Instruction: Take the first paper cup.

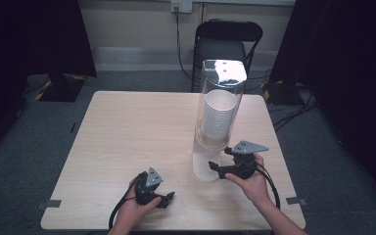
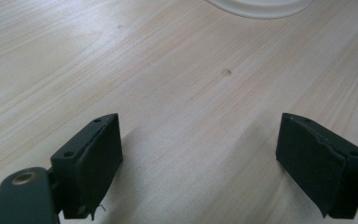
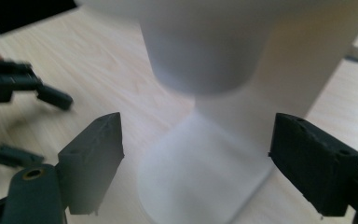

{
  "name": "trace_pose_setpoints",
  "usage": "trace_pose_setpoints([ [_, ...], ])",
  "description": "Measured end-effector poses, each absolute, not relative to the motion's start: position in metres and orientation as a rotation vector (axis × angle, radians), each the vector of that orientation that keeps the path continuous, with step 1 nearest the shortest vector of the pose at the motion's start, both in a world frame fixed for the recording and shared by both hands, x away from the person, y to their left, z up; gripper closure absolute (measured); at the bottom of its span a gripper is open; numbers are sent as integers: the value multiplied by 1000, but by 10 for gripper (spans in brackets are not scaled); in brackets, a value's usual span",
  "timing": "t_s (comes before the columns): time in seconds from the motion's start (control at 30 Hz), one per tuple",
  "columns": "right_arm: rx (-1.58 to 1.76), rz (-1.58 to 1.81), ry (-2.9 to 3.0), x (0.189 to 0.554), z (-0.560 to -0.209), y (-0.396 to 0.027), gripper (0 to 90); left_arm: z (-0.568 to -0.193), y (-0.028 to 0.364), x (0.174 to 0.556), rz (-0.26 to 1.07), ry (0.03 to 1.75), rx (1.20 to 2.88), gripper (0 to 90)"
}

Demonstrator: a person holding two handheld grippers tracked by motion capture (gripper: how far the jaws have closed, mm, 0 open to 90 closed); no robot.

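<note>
A tall clear cup dispenser (image 1: 219,105) stands on the right half of the table and holds a stack of white paper cups (image 1: 219,115). Its white foot (image 1: 204,172) rests on the wood. My right gripper (image 1: 214,167) is open and points at that foot from the right. In the right gripper view the open gripper (image 3: 198,135) faces the foot (image 3: 205,172), and the lowest cup (image 3: 200,56) hangs above and beyond the jaws. My left gripper (image 1: 169,198) lies low near the front edge, open (image 2: 200,135), with bare wood between its jaws.
The light wooden table (image 1: 137,132) has free room on its left and far parts. A black folding chair (image 1: 225,41) stands behind the far edge. Cables trail from both grippers. The dispenser foot's rim (image 2: 261,7) shows ahead of the left gripper.
</note>
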State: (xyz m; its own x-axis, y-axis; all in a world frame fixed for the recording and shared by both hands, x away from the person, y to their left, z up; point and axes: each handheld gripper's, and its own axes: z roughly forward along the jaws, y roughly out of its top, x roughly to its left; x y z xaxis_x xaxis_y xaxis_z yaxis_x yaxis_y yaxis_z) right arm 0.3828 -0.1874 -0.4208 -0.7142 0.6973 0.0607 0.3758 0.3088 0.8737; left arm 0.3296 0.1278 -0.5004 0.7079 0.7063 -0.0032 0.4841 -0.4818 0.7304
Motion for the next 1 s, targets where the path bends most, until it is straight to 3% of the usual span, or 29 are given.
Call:
trace_pose_setpoints([
  [0.23,929,1397,2181,394,-407,-178,207,-500,128,330,387,899,2176,139],
  [0.37,899,1441,2138,399,-406,-173,302,-500,128,330,386,900,2176,139],
  [0.47,845,1410,2116,399,-408,-168,324,-500,128,330,386,901,2176,139],
  [1.0,815,1449,2062,395,-421,-170,350,-501,128,330,386,900,2176,139],
])
